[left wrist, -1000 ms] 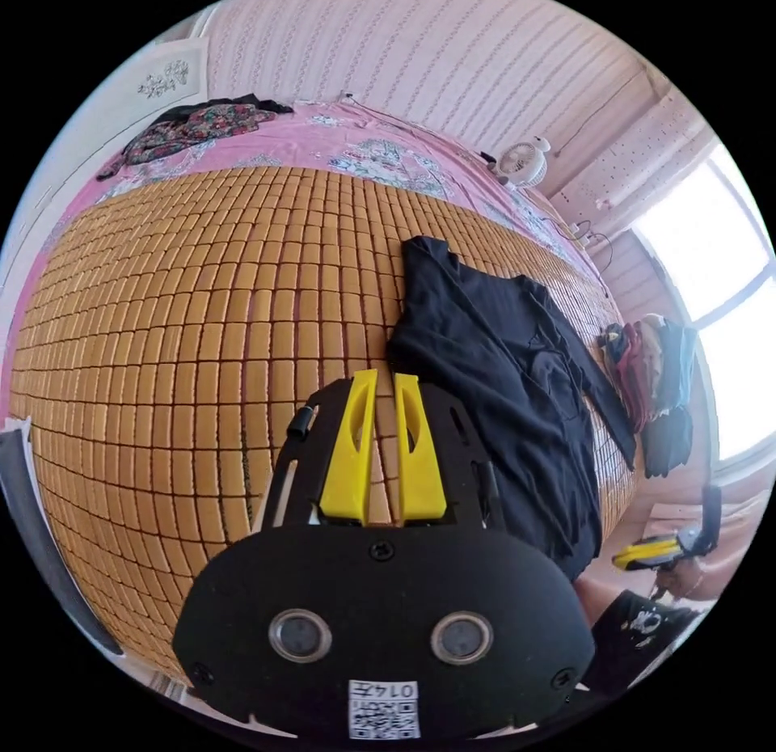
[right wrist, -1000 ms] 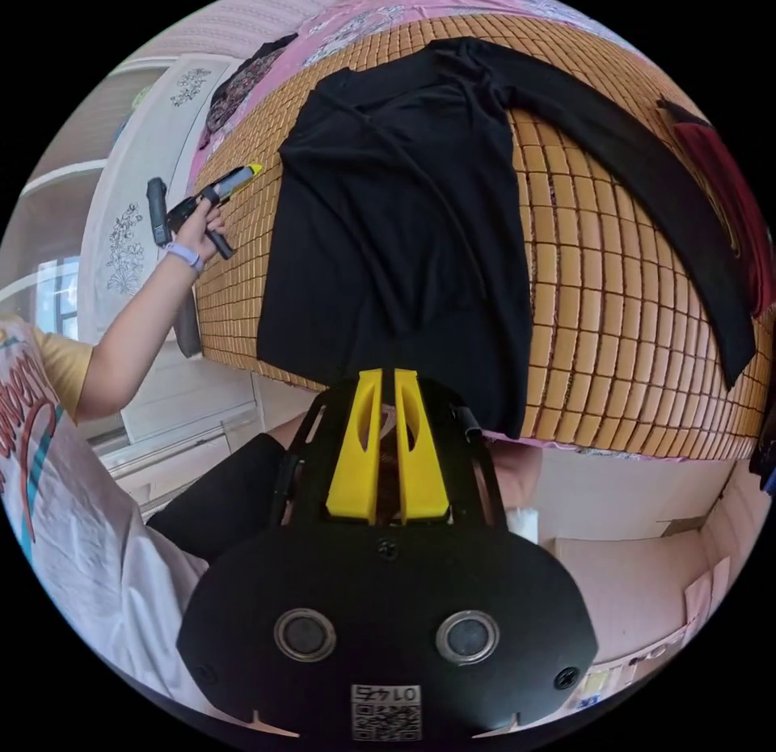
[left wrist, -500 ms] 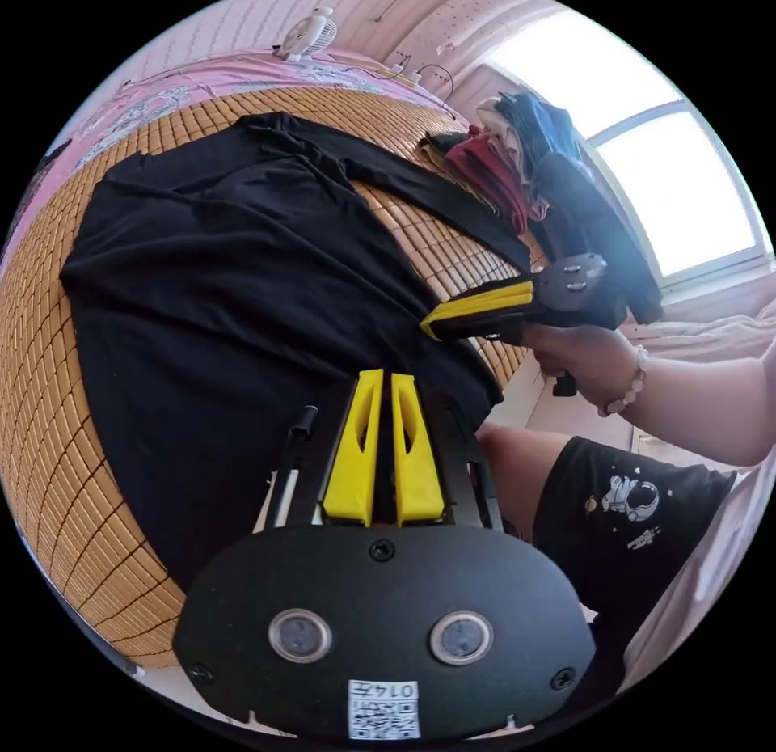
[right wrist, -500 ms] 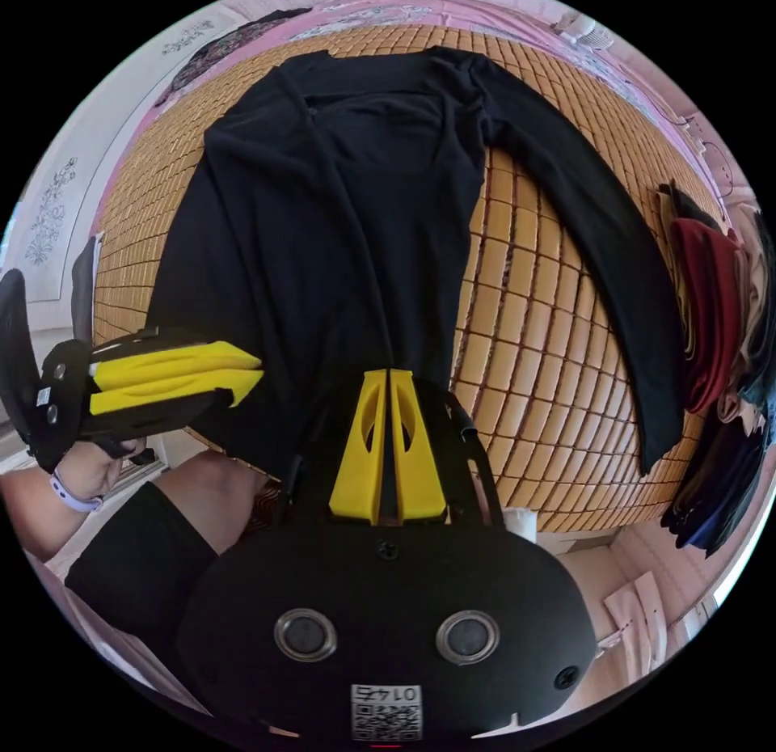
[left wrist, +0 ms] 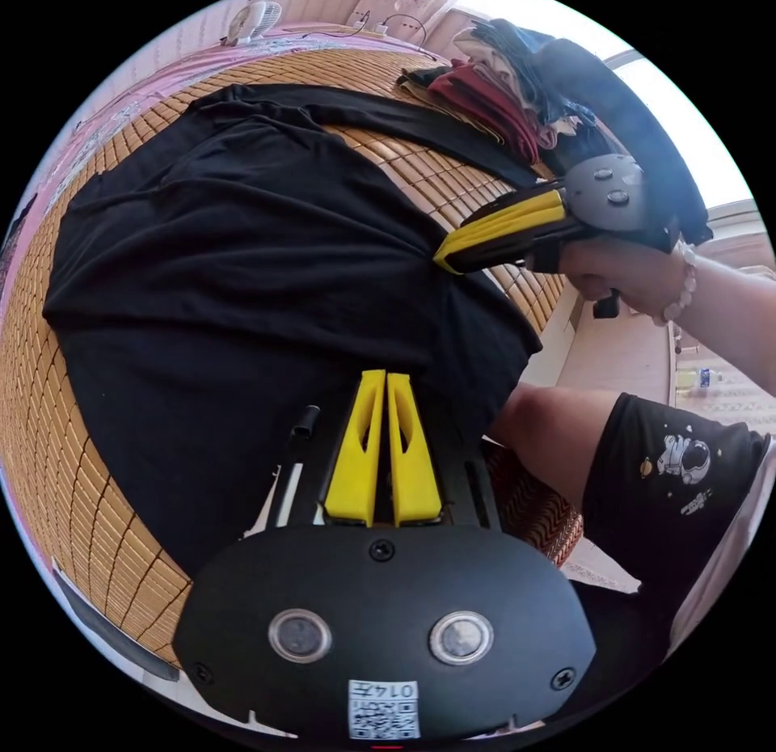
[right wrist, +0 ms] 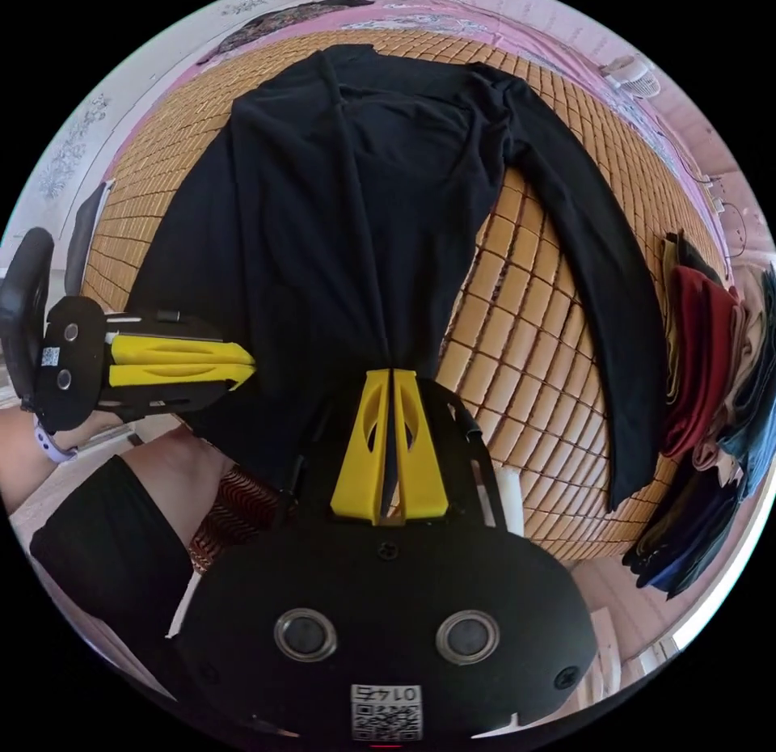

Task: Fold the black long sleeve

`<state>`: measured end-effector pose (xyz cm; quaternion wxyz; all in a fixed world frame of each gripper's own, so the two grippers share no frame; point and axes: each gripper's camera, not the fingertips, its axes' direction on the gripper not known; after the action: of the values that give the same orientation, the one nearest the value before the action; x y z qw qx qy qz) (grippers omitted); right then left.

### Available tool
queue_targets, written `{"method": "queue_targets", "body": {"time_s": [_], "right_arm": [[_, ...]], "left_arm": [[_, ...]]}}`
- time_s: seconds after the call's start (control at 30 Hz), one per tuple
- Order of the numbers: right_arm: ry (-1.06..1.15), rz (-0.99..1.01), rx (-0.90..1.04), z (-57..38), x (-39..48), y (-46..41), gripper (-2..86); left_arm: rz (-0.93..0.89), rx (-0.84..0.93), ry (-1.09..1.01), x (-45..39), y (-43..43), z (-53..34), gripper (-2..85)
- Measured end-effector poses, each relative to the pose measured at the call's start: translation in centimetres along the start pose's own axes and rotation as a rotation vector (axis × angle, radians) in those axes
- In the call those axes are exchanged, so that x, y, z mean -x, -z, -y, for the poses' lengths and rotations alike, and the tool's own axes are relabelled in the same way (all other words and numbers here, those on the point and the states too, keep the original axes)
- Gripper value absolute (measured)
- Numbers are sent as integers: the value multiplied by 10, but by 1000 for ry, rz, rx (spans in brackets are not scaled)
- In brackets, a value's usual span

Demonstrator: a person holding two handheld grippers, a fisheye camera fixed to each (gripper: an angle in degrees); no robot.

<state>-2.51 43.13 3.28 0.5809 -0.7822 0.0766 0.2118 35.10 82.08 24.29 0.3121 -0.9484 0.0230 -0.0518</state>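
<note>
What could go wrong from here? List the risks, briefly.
1. The right gripper pinches the black long sleeve only at its jaw tips, so the cloth may slip out when lifted.
2. The outstretched sleeve ends beside the clothes pile and might drag into it.
3. The hem near the left gripper overhangs the mat edge, so the shirt could slide off.

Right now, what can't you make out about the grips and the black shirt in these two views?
- Left tool: its own black body hides whether fabric sits between the tips, left gripper view.
- Black long-sleeve shirt: the hem drops over the edge of the woven bamboo mat behind the right tool, right gripper view.
- One sleeve: folded under or across the body, hard to trace in either view.
</note>
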Motion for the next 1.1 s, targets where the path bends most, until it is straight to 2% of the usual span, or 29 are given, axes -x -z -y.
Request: {"method": "queue_targets", "body": {"time_s": [0.1, 0.2, 0.3, 0.37, 0.47, 0.57, 0.67, 0.73, 0.77, 0.87, 1.0, 1.1], "right_arm": [[-57, 183, -15, -20, -32, 4, -6], [-161, 328, -131, -58, -74, 19, -1], [-444, 240, -294, -115, -131, 32, 35], [-688, 98, -392, -166, -175, 35, 72], [-916, -1, -469, -213, -218, 30, 125], [-1039, 2, -492, -242, -245, 16, 133], [-1070, 55, -471, -255, -256, -3, 110], [-1061, 28, -460, -263, -256, -6, 63], [-1075, 39, -423, -267, -260, -11, 25], [-1052, 110, -451, -282, -268, -15, 2], [-937, 213, -421, -289, -274, -11, -4], [-816, 316, -603, -291, -264, 14, -5]], "left_arm": [[10, 21, -29, -6, 13, 9, -10], [24, -60, -91, -11, 41, 26, -10], [47, -126, -178, -17, 59, 55, -9], [156, -165, -298, -27, 56, 85, -8], [259, -179, -358, -38, 46, 134, 0], [224, -257, -387, -53, 43, 184, 38], [189, -263, -359, -68, 31, 232, 107], [193, -226, -341, -76, 20, 255, 113], [192, -213, -326, -79, 14, 265, 108], [188, -135, -286, -79, -8, 276, 93], [121, -175, -249, -69, -7, 269, 43], [60, -165, -229, -59, -7, 264, -1]]}}
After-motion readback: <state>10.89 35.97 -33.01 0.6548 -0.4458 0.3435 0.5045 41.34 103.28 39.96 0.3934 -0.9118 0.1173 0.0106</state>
